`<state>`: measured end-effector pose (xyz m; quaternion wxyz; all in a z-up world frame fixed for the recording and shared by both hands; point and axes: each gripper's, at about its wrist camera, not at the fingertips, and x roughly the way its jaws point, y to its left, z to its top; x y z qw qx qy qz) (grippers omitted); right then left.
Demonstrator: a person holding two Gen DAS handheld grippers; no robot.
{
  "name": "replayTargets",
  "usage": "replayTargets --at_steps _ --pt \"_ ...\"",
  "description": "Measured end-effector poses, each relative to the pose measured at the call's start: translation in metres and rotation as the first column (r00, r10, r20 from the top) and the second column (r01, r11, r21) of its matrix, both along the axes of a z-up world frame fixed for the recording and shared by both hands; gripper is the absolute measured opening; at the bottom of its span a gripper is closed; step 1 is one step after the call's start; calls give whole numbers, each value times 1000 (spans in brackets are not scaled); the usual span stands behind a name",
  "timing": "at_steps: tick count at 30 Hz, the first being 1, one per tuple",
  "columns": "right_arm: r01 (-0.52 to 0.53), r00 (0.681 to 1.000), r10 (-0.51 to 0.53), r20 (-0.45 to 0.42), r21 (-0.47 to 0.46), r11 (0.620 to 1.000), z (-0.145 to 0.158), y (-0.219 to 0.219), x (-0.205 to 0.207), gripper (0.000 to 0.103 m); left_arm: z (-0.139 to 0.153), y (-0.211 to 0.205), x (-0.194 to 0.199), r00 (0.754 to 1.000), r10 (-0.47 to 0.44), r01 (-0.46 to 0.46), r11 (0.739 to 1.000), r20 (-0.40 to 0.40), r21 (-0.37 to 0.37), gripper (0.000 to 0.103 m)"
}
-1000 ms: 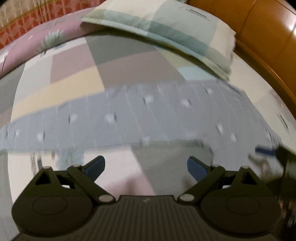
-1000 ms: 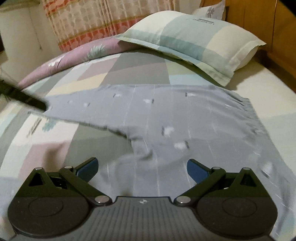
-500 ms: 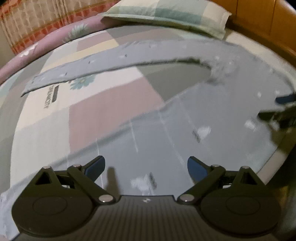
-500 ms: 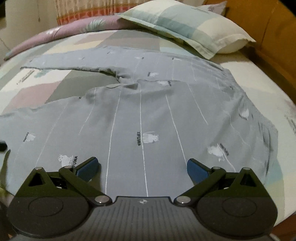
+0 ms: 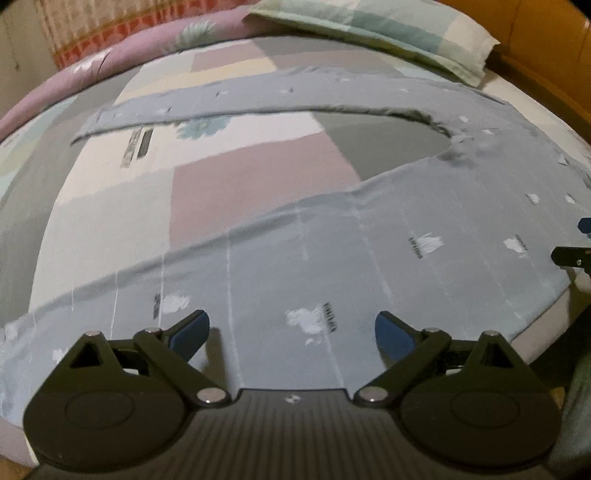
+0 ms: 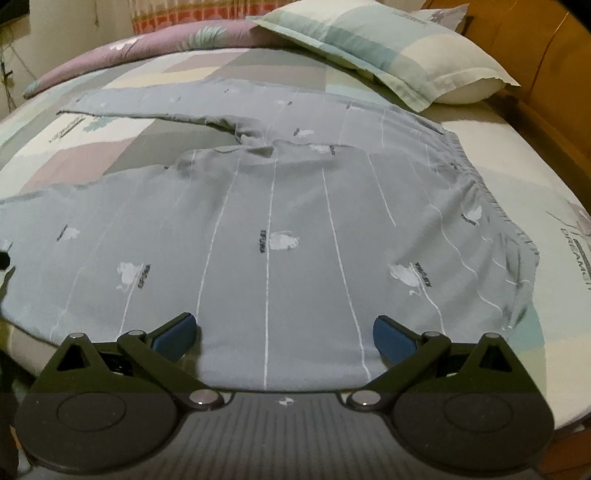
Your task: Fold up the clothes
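The grey trousers (image 6: pixel 280 236) lie spread flat on the bed (image 6: pixel 554 369), legs stretching away leftward, waistband towards the pillow (image 6: pixel 388 48) side. The right claw (image 6: pixel 282 334) hangs over the near leg, jaws wide apart, holding nothing. The left claw (image 5: pixel 291 332) hovers over the same leg further along, also spread and empty. A pink quilt (image 5: pixel 110 70) lies beyond.

Left claw (image 5: pixel 291 330) gapes wide over the near edge of grey pyjama trousers (image 5: pixel 369 240) spread flat on the bed (image 5: pixel 240 177), pillow (image 5: pixel 388 29) far right
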<state>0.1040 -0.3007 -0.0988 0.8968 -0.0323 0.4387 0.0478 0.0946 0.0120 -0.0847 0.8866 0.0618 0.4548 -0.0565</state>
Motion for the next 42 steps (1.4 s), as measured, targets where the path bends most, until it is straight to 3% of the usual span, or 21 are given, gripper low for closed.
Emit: replayTargets --at_steps 10,13,17,25,35,42 --pt "7 998 -6 62 -1 1000 16 -15 27 103 11 -53 10 987 -160 160 987 26 -2 96" --pt "48 999 -48 15 15 999 3 -27 37 103 5 -59 14 985 -171 171 985 -5 4 96" --pt "48 999 -49 22 32 998 -4 -40 26 103 -7 -57 19 987 -154 154 988 -48 -5 96" --pt "70 996 -77 43 146 987 17 -74 27 103 -1 -66 32 984 -172 171 985 -45 -20 98" --pt "44 979 -127 158 444 895 52 -173 99 103 12 -101 54 963 -270 269 963 -18 -28 98" --pt "101 986 -162 45 611 785 34 -246 179 103 11 -116 69 945 -325 324 944 -20 -54 98"
